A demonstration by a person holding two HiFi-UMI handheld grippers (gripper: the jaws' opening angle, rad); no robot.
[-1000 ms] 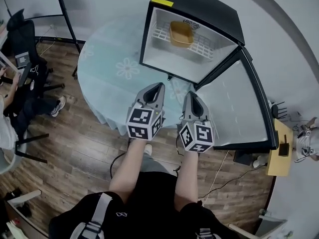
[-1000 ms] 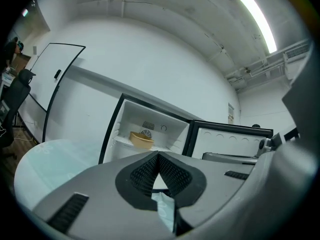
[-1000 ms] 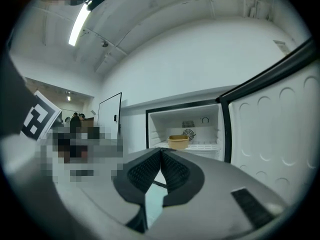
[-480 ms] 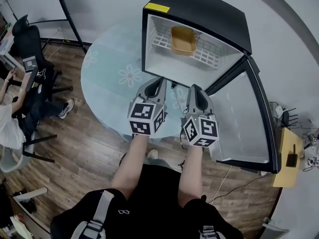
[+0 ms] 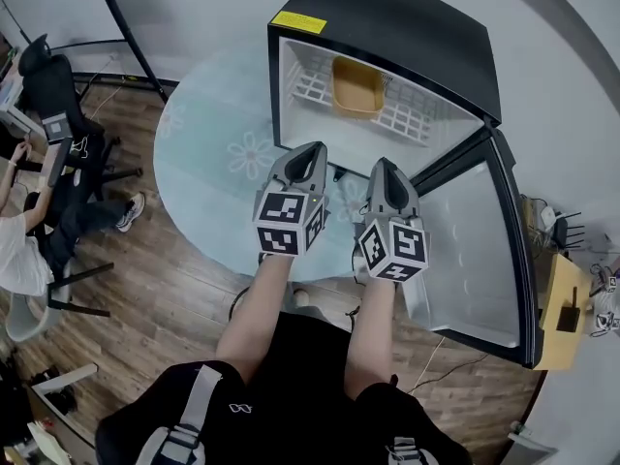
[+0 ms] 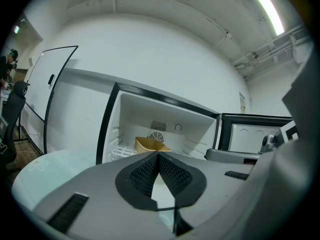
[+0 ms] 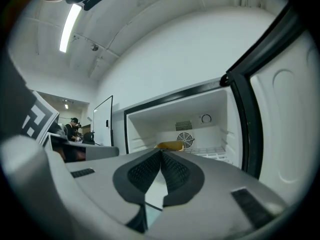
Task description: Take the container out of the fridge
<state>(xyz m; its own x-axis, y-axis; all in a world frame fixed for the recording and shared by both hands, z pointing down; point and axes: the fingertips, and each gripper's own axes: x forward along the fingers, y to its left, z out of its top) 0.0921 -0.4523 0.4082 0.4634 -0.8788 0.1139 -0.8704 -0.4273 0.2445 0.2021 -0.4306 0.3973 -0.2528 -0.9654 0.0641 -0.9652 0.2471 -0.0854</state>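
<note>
- The container (image 5: 356, 85) is a small tan-yellow tub, roughly rectangular with rounded corners and an open top. Its walls flare slightly towards the rim.
- From above it looks empty, though it is too small in the head view to be sure.
- It sits on the white wire shelf (image 5: 412, 116) inside the fridge (image 5: 407, 22), towards the left and close to the back wall. It is upright and no tool touches it.
- The fridge is a small black box with a white interior, standing on the round pale table (image 5: 208, 158). Its door (image 5: 475, 245) is swung wide open to the right.
- The left tool (image 5: 312, 149) is clenched: its dark ribbed pads meet at the tips with nothing between them. It hangs over the table edge, just in front of the fridge opening.
- The right tool (image 5: 381, 164) is likewise clenched on nothing, pads meeting at the tips. It is beside the left one and nearer the open door.
- Both tools point towards the fridge interior and are well apart from the container.
</note>
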